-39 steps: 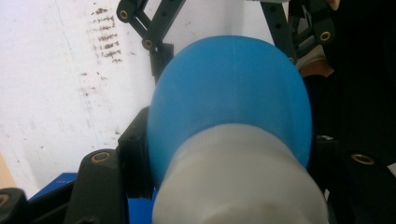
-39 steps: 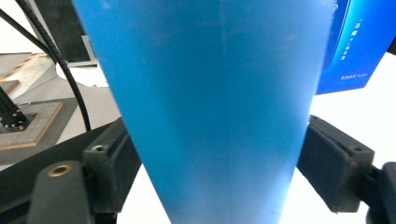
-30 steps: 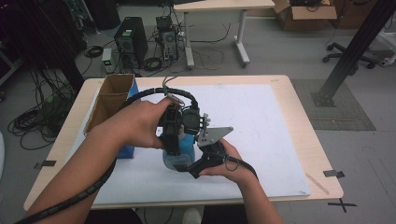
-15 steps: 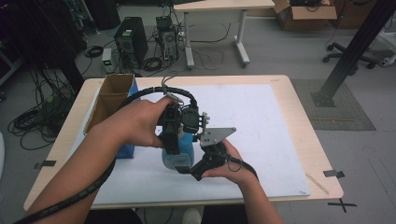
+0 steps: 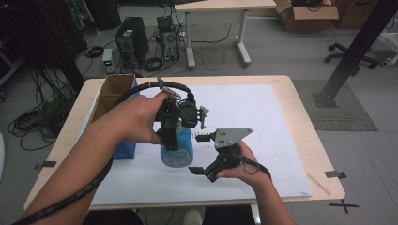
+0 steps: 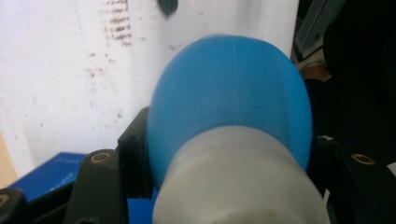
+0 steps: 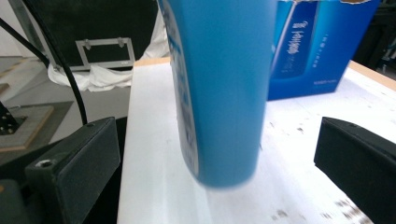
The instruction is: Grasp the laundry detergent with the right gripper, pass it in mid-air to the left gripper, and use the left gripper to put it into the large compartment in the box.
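Observation:
A blue bottle (image 5: 176,152) with a pale neck stands upright over the white sheet (image 5: 267,117); I cannot tell whether its base touches. My left gripper (image 5: 171,139) comes down from above and is shut on the bottle's top (image 6: 229,102), a jaw pressing on each side. My right gripper (image 5: 201,172) sits low just to the bottle's right, pointing at it. Its jaws have just been opening and now stand wide apart. In the right gripper view the bottle's body (image 7: 219,84) rises between them untouched, with a gap on both sides.
A blue carton (image 5: 125,151) stands behind the bottle at the left, its printed face (image 7: 313,46) in the right gripper view. An open cardboard box (image 5: 112,89) sits at the table's far-left corner. The left gripper's cable loops over the sheet.
My right gripper's jaws have spread apart off the bottle and the hand has drawn back to the right. The left gripper keeps its hold on the bottle's top.

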`<act>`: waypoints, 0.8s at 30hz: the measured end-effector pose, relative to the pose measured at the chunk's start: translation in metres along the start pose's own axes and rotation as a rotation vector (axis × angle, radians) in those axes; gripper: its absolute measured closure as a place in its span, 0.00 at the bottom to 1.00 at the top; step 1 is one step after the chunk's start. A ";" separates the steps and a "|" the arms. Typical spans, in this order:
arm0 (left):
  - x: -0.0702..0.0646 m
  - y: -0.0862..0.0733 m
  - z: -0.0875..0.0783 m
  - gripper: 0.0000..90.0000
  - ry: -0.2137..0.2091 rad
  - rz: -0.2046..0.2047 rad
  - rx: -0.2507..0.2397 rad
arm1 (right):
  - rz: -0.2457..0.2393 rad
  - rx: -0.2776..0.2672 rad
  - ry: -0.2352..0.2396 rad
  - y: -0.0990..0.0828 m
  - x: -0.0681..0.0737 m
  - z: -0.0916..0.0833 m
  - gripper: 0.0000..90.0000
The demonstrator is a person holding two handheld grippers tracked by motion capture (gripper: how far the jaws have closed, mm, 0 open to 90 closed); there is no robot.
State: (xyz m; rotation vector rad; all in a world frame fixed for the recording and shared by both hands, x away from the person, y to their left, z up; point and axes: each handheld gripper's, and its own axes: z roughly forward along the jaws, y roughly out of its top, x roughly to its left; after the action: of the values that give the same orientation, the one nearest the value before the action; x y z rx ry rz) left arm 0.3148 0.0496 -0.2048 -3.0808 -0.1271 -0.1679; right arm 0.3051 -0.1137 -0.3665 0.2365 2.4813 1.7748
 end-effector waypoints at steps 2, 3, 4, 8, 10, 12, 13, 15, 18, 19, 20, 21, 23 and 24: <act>0.002 -0.001 -0.003 0.42 0.002 -0.030 0.003 | -0.003 0.014 -0.014 0.000 -0.002 -0.008 0.00; 0.003 -0.001 -0.004 0.42 -0.001 -0.052 0.003 | -0.005 0.023 -0.022 0.001 -0.003 -0.012 0.00; 0.005 -0.002 -0.006 0.42 -0.005 -0.068 0.004 | -0.003 0.044 -0.030 0.002 -0.006 -0.021 0.00; 0.011 -0.004 -0.013 0.42 -0.016 -0.158 0.001 | -0.004 0.097 -0.059 0.002 -0.011 -0.039 0.00; 0.014 -0.005 -0.016 0.42 -0.018 -0.216 -0.002 | -0.002 0.119 -0.070 0.003 -0.014 -0.047 0.00; 0.018 -0.006 -0.020 0.42 -0.015 -0.266 -0.008 | -0.003 0.132 -0.078 0.003 -0.015 -0.050 0.00; 0.020 -0.006 -0.021 0.42 -0.017 -0.299 -0.012 | -0.003 0.144 -0.087 0.003 -0.015 -0.054 0.00; 0.024 -0.008 -0.024 0.42 -0.023 -0.350 -0.015 | -0.002 0.166 -0.098 0.004 -0.017 -0.060 0.00; 0.031 -0.011 -0.028 0.42 -0.028 -0.440 -0.023 | 0.001 0.187 -0.109 0.004 -0.019 -0.068 0.00; 0.032 -0.012 -0.030 0.42 -0.020 -0.459 -0.022 | 0.001 0.195 -0.113 0.004 -0.019 -0.071 0.00; 0.034 -0.012 -0.031 0.42 -0.012 -0.485 -0.022 | 0.001 0.198 -0.115 0.004 -0.020 -0.073 0.00; 0.035 -0.013 -0.032 0.42 -0.004 -0.497 -0.016 | 0.003 0.201 -0.119 0.004 -0.020 -0.075 0.00; 0.038 -0.016 -0.035 0.42 0.003 -0.534 -0.001 | 0.006 0.210 -0.123 0.004 -0.021 -0.079 0.01; 0.040 -0.017 -0.036 0.42 0.003 -0.561 -0.001 | 0.007 0.216 -0.123 0.003 -0.022 -0.081 0.01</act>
State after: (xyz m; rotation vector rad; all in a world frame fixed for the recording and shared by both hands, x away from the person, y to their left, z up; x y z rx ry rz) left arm 0.3489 0.0678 -0.1635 -2.9550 -0.9854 -0.1914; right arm 0.3142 -0.1918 -0.3374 0.3581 2.5835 1.4448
